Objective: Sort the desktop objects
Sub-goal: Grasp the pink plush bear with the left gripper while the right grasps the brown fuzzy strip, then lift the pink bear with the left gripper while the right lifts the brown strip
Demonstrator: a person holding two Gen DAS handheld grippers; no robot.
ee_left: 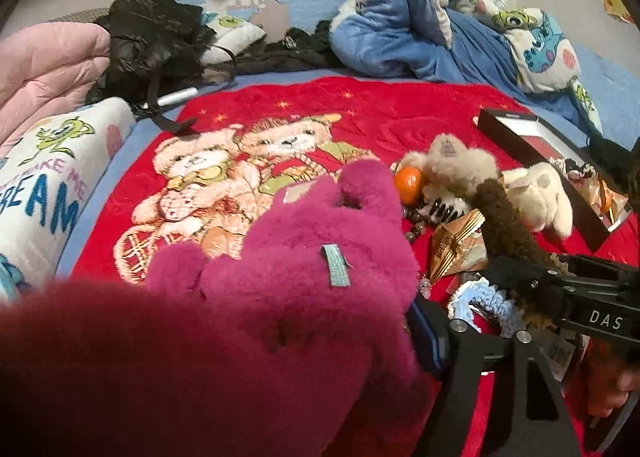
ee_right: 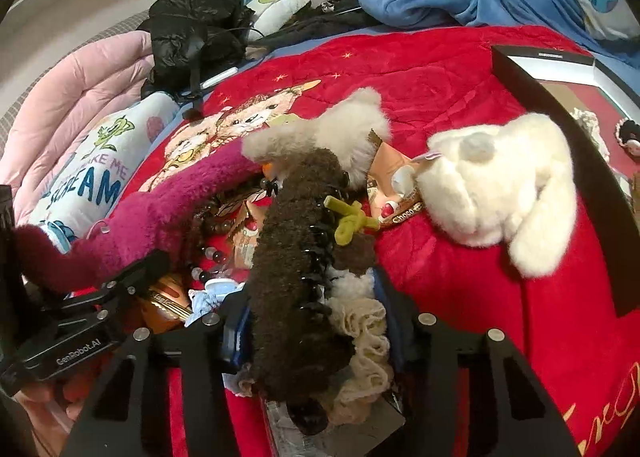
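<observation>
Right claw [ee_right: 312,317] is seen clenched on a brown fuzzy hair clip [ee_right: 296,257], which is held between its blue pads [ee_right: 234,331] and sticks out ahead of it. A cream scrunchie [ee_right: 368,333] is pressed against the far pad. Whether it is caught in the grip cannot be told.

For the left claw [ee_left: 320,337], one finger is hidden. A magenta plush toy [ee_left: 280,277] fills the space between the fingers and touches the visible pad, but whether it is grasped cannot be told.

Just to the left of the right claw, beads [ee_right: 208,253] and a blue crocheted piece [ee_right: 204,299] are heaped. Ahead and to its right a white plush [ee_right: 500,185] lies, with a black box [ee_right: 560,105] beyond that. A tangerine [ee_left: 409,185] sits ahead and right of the left claw.

Several slips can be expected from here. The scrunchie may be dragged along with the clip and end up sorted wrongly. The beads could be snagged by the clip's black teeth. The tangerine and a snack wrapper [ee_right: 394,193] may be swept aside by the bulky plush, which also blocks much of the left view. The two claws are close together, so a knock between them is possible.

"DAS" is read on the right claw's body and "GenRobot.AI" on the left's. "Choco" is printed on the wrapper, and "MAKE ME SCREAM" on a pillow [ee_right: 100,177]. Nothing legible is shown on the plush's grey tag [ee_left: 336,271].
</observation>
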